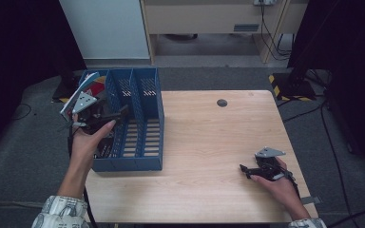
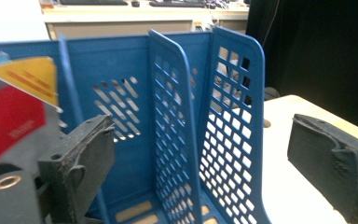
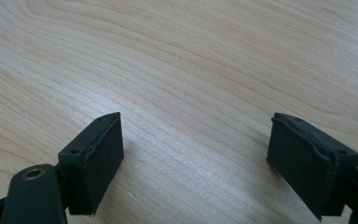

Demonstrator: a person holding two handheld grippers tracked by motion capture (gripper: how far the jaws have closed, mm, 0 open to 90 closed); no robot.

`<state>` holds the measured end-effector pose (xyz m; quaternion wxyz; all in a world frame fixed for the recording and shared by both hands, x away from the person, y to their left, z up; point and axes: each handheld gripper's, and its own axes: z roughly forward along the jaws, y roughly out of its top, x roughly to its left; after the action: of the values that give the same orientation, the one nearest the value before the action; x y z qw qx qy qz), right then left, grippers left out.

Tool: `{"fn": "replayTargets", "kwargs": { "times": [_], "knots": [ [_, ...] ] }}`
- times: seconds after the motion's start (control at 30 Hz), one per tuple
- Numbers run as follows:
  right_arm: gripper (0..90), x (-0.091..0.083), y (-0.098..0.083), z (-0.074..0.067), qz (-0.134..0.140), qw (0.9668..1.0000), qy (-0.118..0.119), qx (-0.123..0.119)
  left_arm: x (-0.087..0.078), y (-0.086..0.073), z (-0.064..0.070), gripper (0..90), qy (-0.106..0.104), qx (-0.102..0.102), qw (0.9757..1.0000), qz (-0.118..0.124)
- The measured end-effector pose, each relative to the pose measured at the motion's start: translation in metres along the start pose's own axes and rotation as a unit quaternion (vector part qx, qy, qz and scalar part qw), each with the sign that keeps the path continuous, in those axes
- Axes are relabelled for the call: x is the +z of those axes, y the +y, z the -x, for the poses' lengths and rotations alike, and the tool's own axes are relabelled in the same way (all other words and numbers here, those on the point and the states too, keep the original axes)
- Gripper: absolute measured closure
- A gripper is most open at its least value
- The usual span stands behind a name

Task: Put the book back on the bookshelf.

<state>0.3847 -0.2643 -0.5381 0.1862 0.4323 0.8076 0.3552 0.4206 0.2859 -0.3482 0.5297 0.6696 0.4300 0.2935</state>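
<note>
A blue slotted file organizer (image 1: 138, 164) with three upright compartments stands on the left part of the wooden table (image 1: 209, 137). Its leftmost compartment holds leaning booklets (image 1: 91, 83), red and yellow (image 2: 14, 116) in the left gripper view. My left gripper (image 1: 116, 116) hangs over that left side, open. The organizer's perforated dividers (image 2: 235, 93) stand ahead between the spread jaws, which touch nothing. My right gripper (image 1: 245, 172) rests low near the table's front right, open (image 3: 196, 116), with bare wood (image 3: 191, 56) between its jaws.
A dark round cable hole (image 1: 222, 102) sits near the table's back edge. Beyond the table are grey carpet, a white cabinet (image 1: 107, 28), loose cables and a stand foot with black-and-yellow stripes (image 1: 285, 84).
</note>
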Motion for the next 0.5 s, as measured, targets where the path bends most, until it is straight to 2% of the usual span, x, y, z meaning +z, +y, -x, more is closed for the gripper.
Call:
{"fn": "replayTargets", "kwargs": {
  "times": [0.2, 0.3, 0.4, 0.43, 0.5],
  "knots": [
    [18.4, 0.0, 0.0, 0.0, 0.0, 1.0, 0.0, 0.0, 0.012, -0.01, 0.01, 5.4, -0.016, 0.003, 0.9998, -0.014],
    [18.4, 0.0, 0.0, 0.0, 0.0, 1.0, 0.0, 0.0, 0.017, -0.014, 0.016, 5.4, -0.017, 0.005, 0.9997, -0.02],
    [18.4, 0.0, 0.0, 0.0, 0.0, 1.0, 0.0, 0.0, 0.026, -0.023, 0.027, 5.3, -0.031, 0.009, 0.9991, -0.029],
    [18.4, 0.0, 0.0, 0.0, -0.001, 1.0, 0.0, -0.002, 0.026, -0.023, 0.027, 5.2, -0.031, 0.009, 0.9991, -0.029],
    [18.4, 0.0, 0.0, 0.0, -0.001, 1.0, 0.0, 0.0, 0.032, -0.029, 0.038, 4.8, -0.041, 0.017, 0.9982, -0.04]
  ]
}}
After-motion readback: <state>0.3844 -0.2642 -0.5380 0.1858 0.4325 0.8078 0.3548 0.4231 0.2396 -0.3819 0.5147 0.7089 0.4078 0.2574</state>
